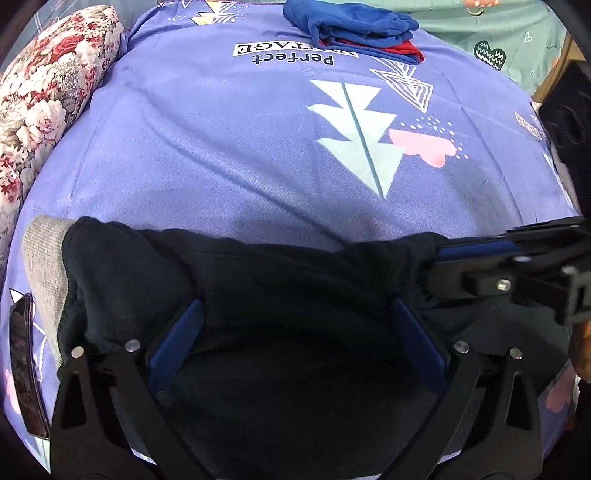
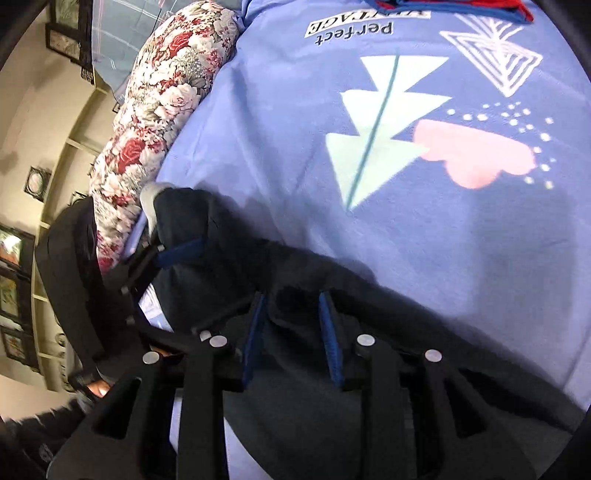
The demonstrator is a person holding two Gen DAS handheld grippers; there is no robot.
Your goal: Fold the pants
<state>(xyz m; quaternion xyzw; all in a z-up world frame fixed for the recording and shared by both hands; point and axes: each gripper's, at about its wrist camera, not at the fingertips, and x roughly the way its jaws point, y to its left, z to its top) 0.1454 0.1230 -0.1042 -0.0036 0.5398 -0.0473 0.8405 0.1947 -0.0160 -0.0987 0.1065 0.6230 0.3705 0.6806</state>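
Black pants (image 1: 280, 273) with a grey waistband (image 1: 44, 254) lie bunched across the near edge of the purple bedsheet (image 1: 221, 147). My left gripper (image 1: 295, 310) is wide open, its blue pads on either side of the black cloth. My right gripper (image 2: 291, 306) has its jaws partly closed with a fold of the pants (image 2: 295, 280) between the blue pads; it also shows at the right of the left wrist view (image 1: 480, 258), at the pants' edge. The left gripper shows in the right wrist view (image 2: 177, 254) near the grey waistband (image 2: 151, 195).
A floral bolster (image 1: 44, 103) lies along the left side of the bed. A folded stack of blue and red clothes (image 1: 354, 29) sits at the far edge. A dark phone (image 1: 22, 369) lies at the near left. A green sheet (image 1: 498, 33) is beyond, right.
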